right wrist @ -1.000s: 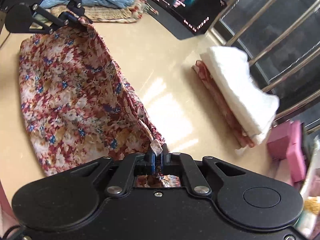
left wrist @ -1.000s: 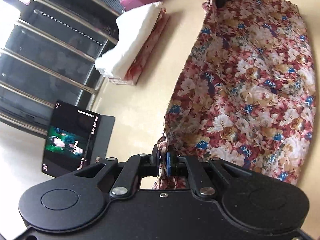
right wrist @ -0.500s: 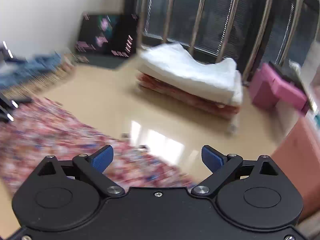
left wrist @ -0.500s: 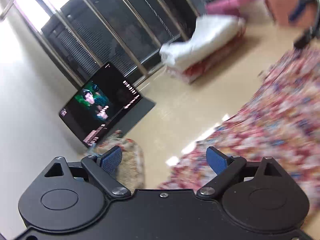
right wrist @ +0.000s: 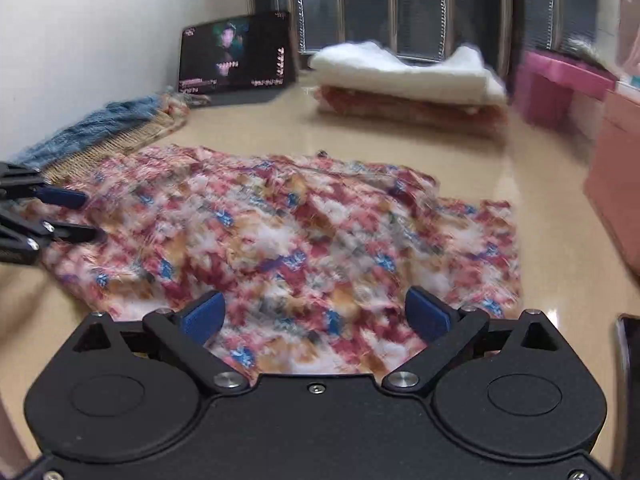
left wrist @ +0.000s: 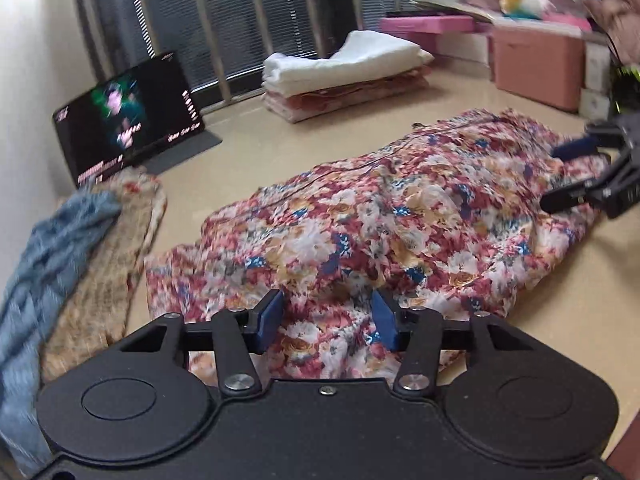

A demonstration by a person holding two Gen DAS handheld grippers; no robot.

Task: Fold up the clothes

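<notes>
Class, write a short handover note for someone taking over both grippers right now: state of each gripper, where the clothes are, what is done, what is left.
Left gripper: jaws have just been closing partway, pads not pressing anything, low over the near edge of the floral garment.
Right gripper: open wide, holding nothing, over the same garment's other end.
Floral garment: released, lying rumpled and spread on the floor.
Done: a folded stack, white on top, sits by the window bars. More clothes lie along the wall.
Left: smooth the floral garment, fold it, then probably handle the wall pile.
</notes>
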